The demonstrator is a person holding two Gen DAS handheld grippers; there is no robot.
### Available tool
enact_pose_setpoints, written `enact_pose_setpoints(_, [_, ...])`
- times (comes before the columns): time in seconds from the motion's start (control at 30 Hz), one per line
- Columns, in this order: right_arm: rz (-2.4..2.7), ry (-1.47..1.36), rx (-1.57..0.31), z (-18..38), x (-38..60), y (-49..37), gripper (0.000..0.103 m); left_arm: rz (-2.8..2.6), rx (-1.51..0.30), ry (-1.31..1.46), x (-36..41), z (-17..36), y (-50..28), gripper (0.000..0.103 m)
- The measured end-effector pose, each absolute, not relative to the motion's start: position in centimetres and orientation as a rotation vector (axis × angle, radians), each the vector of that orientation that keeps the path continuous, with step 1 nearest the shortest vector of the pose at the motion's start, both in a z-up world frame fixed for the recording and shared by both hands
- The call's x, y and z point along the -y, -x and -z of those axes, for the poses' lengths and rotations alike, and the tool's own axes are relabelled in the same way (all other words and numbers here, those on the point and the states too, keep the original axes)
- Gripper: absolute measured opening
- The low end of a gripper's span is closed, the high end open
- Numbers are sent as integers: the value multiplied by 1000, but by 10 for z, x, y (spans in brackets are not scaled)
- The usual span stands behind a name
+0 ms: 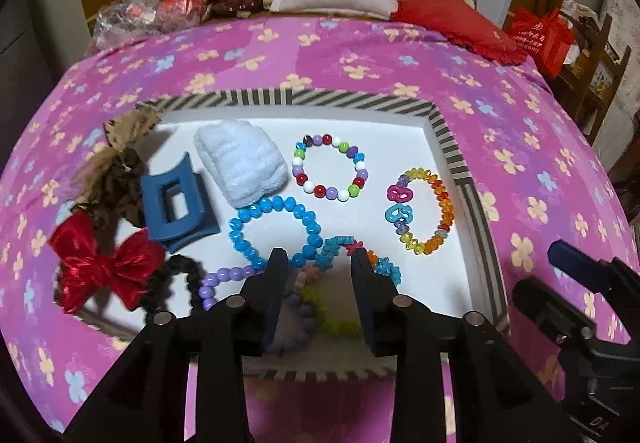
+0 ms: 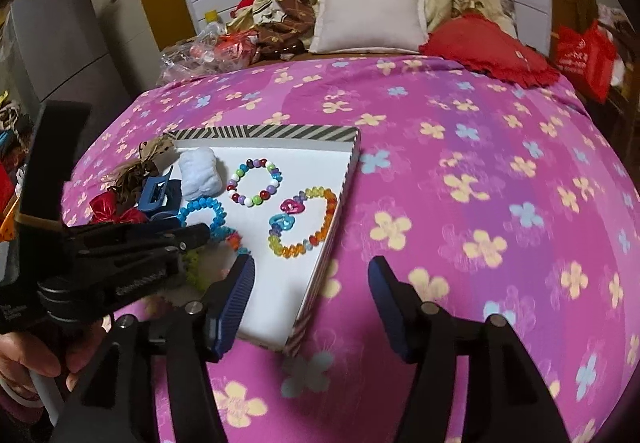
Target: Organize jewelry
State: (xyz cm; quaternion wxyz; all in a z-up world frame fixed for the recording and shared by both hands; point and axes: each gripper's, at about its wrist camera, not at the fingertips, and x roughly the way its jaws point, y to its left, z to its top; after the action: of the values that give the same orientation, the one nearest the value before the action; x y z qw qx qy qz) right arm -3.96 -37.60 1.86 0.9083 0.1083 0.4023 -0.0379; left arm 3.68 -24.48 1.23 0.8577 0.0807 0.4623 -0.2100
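1. Bed (image 1: 400, 55): pink flowered cover; its edges are cut off by the lens rim.
2. Striped tray (image 1: 444, 135), frame centre: holds the jewelry; its near edge is hidden behind the left gripper (image 1: 318, 257).
3. Left gripper: jaws apart, straddling a multicoloured bracelet (image 1: 340, 325) without pressing it; the bracelet is partly hidden.
4. Right gripper (image 2: 312, 267): jaws wide apart, empty, over the tray's right edge.
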Motion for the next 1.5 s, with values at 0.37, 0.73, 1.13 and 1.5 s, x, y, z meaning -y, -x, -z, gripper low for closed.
enact_pose_setpoints(0.37, [107, -213, -793, -30, 341, 64, 68, 381, -867, -156, 203, -43, 2, 36])
enact_pose_setpoints(0.73, [145, -164, -730, -49, 306, 82, 73, 320, -790, -111, 159, -65, 32, 36])
enact_pose_setpoints(1.13, [125, -165, -704, -59, 276, 91, 74, 286, -754, -68, 129, -77, 49, 36])
enact_pose_setpoints(1.5, [117, -166, -694, -63, 264, 96, 77, 273, -735, -61, 122, -81, 56, 36])
